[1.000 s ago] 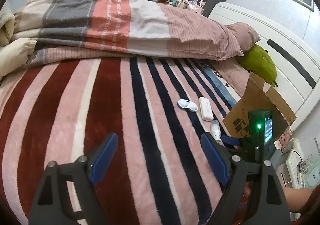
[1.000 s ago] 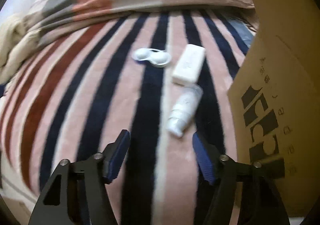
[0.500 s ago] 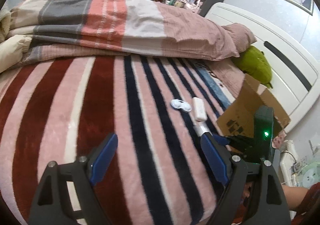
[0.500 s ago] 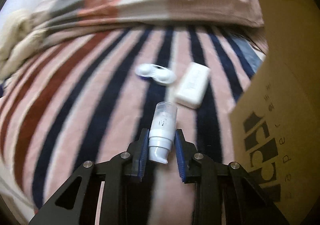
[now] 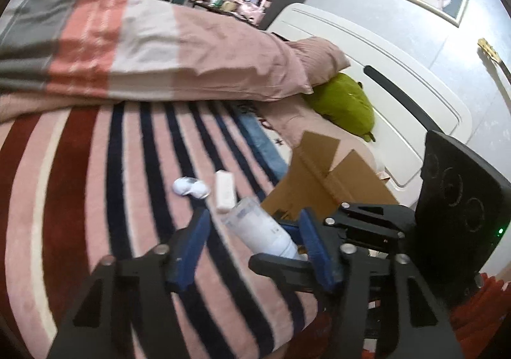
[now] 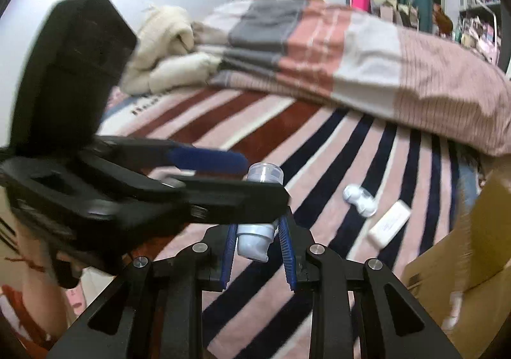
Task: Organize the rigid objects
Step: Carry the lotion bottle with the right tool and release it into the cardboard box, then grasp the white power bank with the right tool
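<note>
My right gripper (image 6: 257, 242) is shut on a white tube-shaped bottle (image 6: 255, 239) with a clear cap and holds it above the striped blanket. In the left wrist view the bottle (image 5: 262, 229) lies between the open fingers of my left gripper (image 5: 252, 231), whose blue pads stand apart on either side of it. The left gripper crosses the right wrist view (image 6: 204, 164), in front of the bottle. A white contact lens case (image 5: 190, 188) (image 6: 359, 199) and a white rectangular box (image 5: 224, 190) (image 6: 389, 226) lie on the blanket. An open cardboard box (image 5: 322, 180) (image 6: 463, 263) stands to the right.
A folded striped duvet (image 5: 134, 49) lies across the back of the bed. A green plush (image 5: 345, 106) and a pink pillow (image 5: 322, 55) rest by the white headboard (image 5: 399, 97). Cream blankets (image 6: 169, 49) are piled at the back left.
My right gripper has lifted the bottle off the blanket and swung left. My left gripper has moved in so that its open fingers stand around the bottle.
</note>
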